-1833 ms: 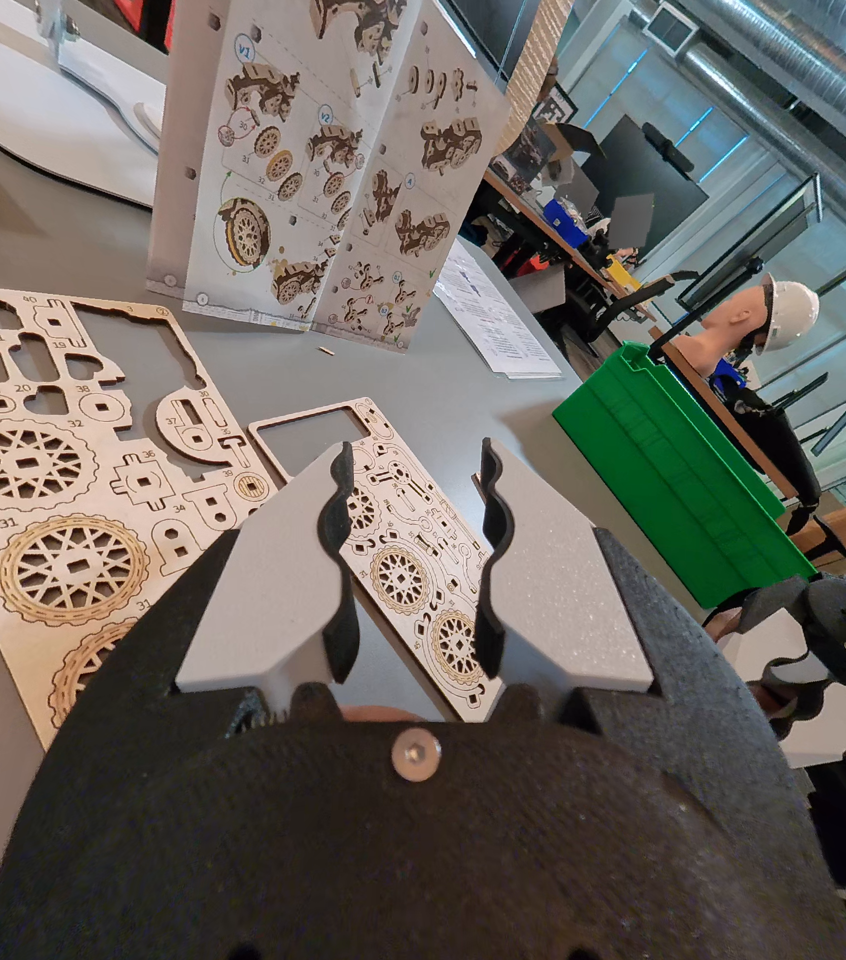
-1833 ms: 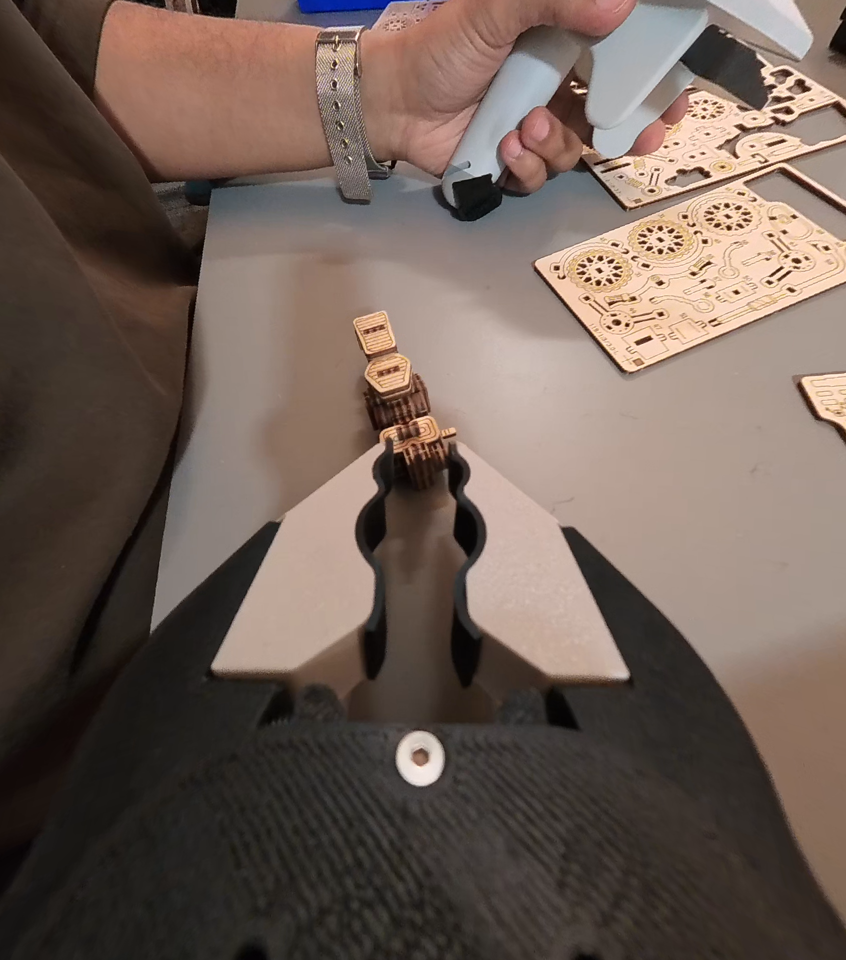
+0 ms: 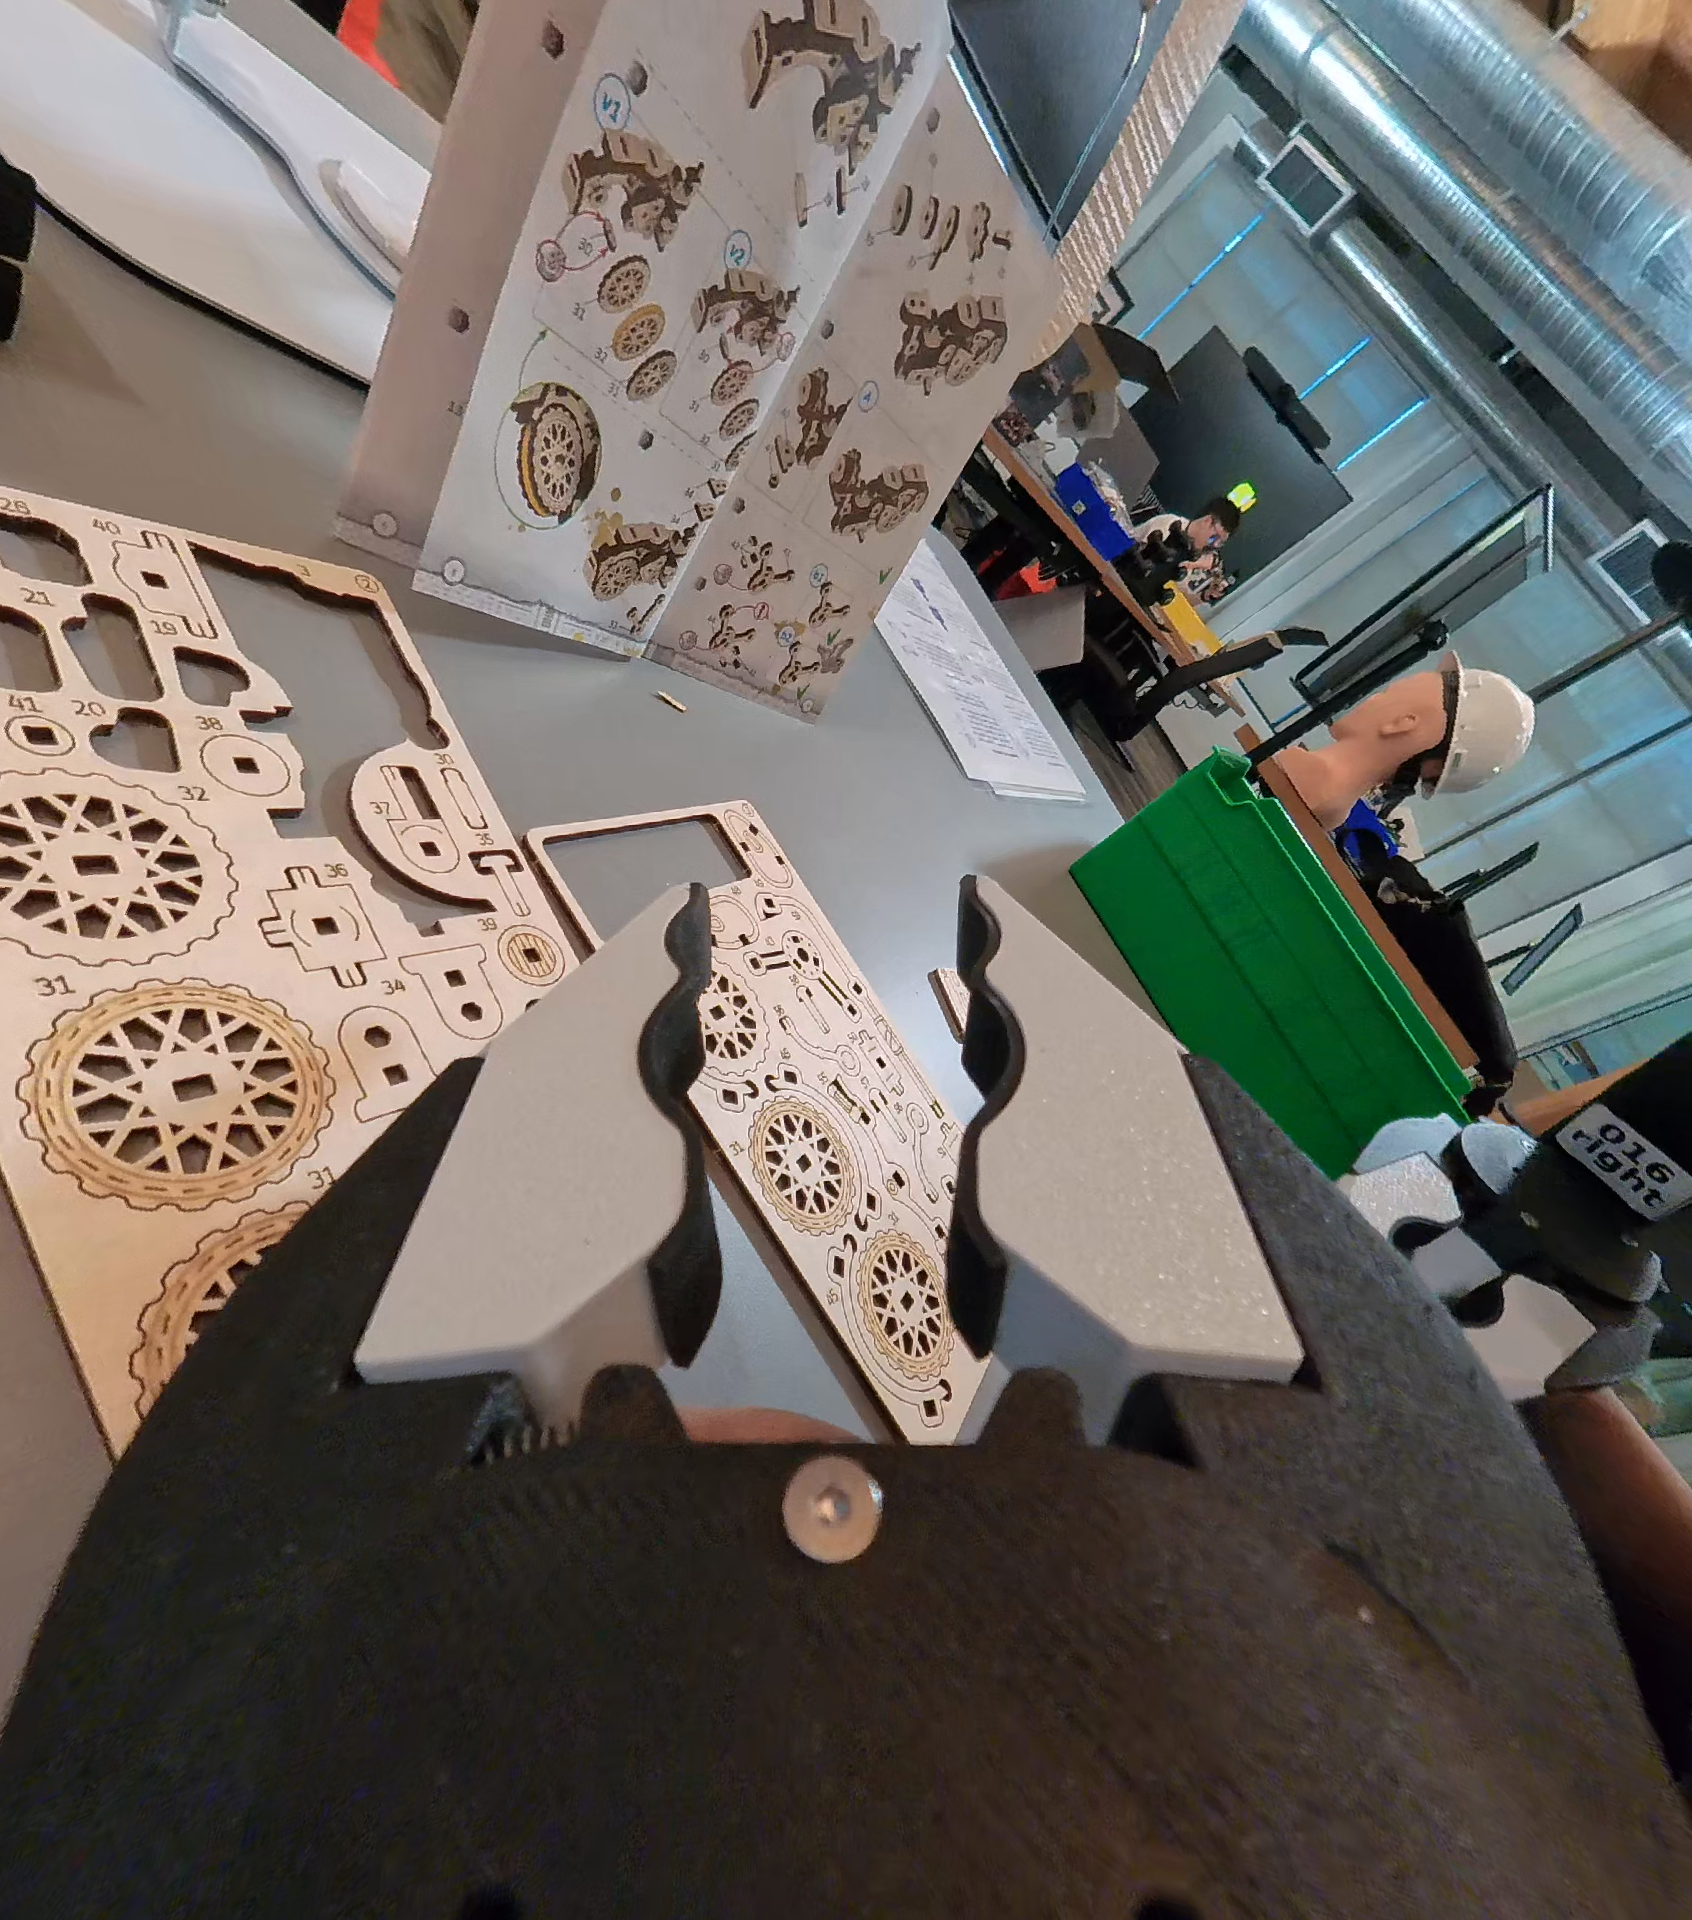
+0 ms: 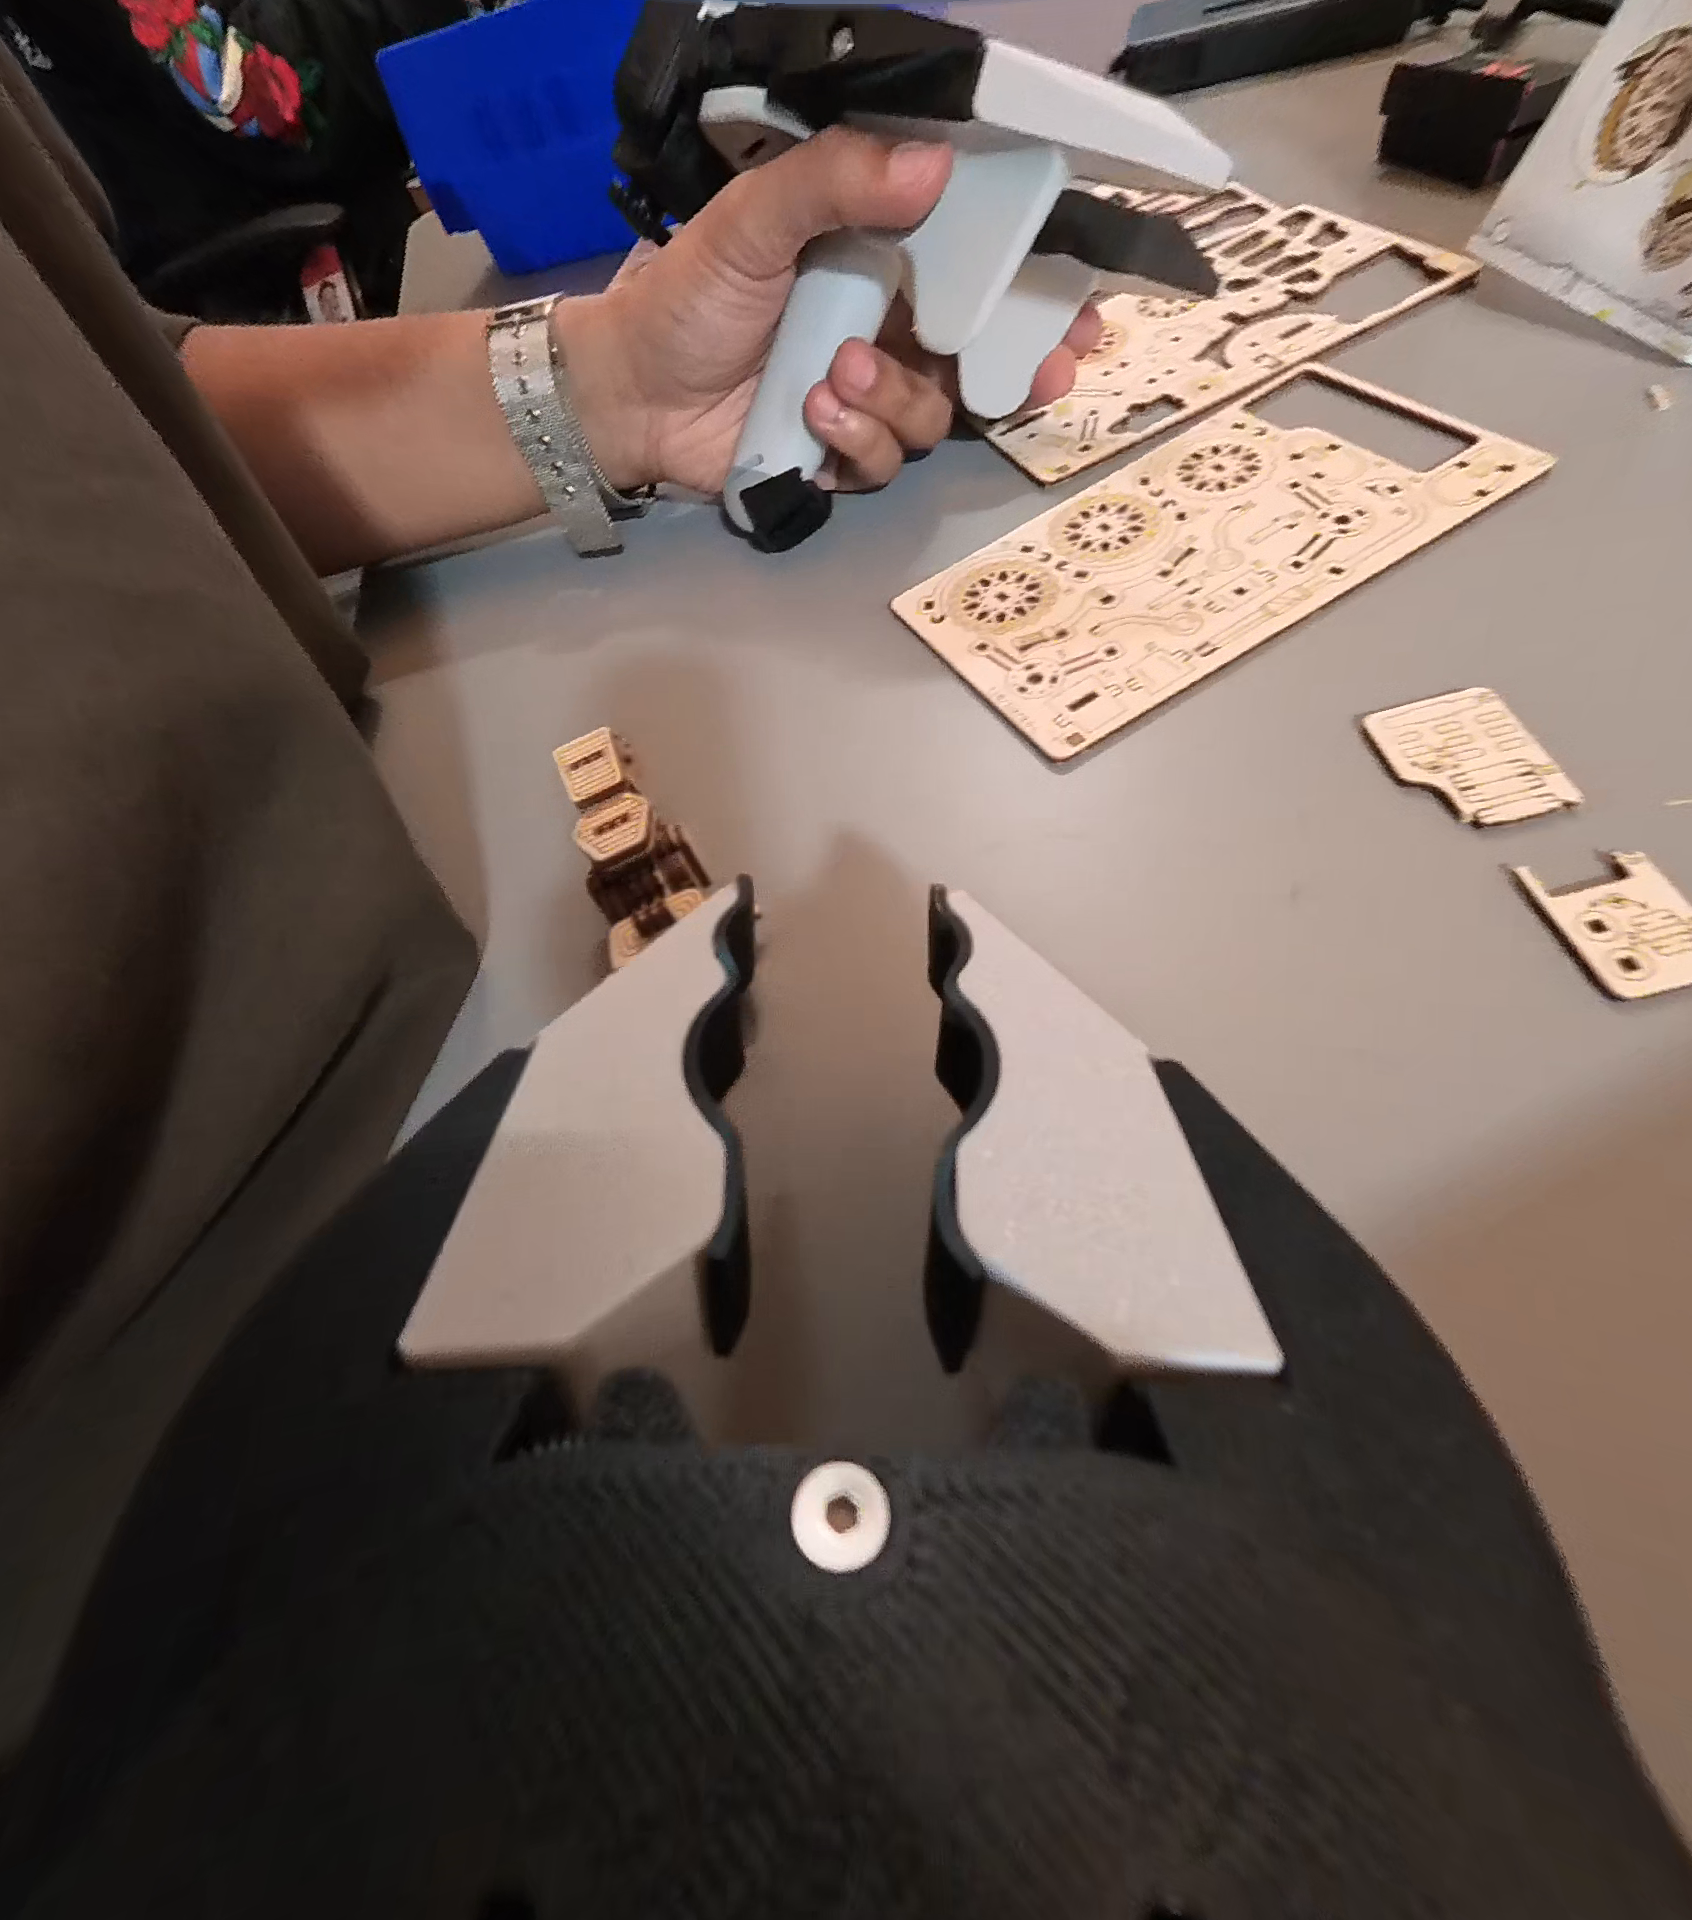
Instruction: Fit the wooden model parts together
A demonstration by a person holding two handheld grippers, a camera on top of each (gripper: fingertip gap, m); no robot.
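Looking along your right gripper (image 4: 837, 904), you see its jaws stand wide apart and hold nothing. The model (image 4: 629, 847), a small half-built wooden piece, lies on the table (image 4: 1237, 1143) just beside the left fingertip (image 4: 733, 935), a little forward and to the left of the gap. Its near end is hidden behind that finger, so I cannot tell if they touch. Its long axis runs away from the gripper, nearly in line with the fingers, leaning slightly to the left.

Your left gripper (image 3: 826, 914) is also wide and empty. It hangs over the small sheet (image 3: 821, 1122) of wooden parts, with the big sheet (image 3: 115, 935) to its left and the folded manual (image 3: 696, 343) standing beyond. In the right wrist view your left hand (image 4: 769, 343) holds that gripper well apart from the model, over the sheets.

So the right gripper is much nearer to the model. I judge that the next move depends on this small offset: shift the right gripper a little to the left, so the model's near end comes between the fingers, then close across its narrow width. If you close where you are, the left finger will probably push the model aside.
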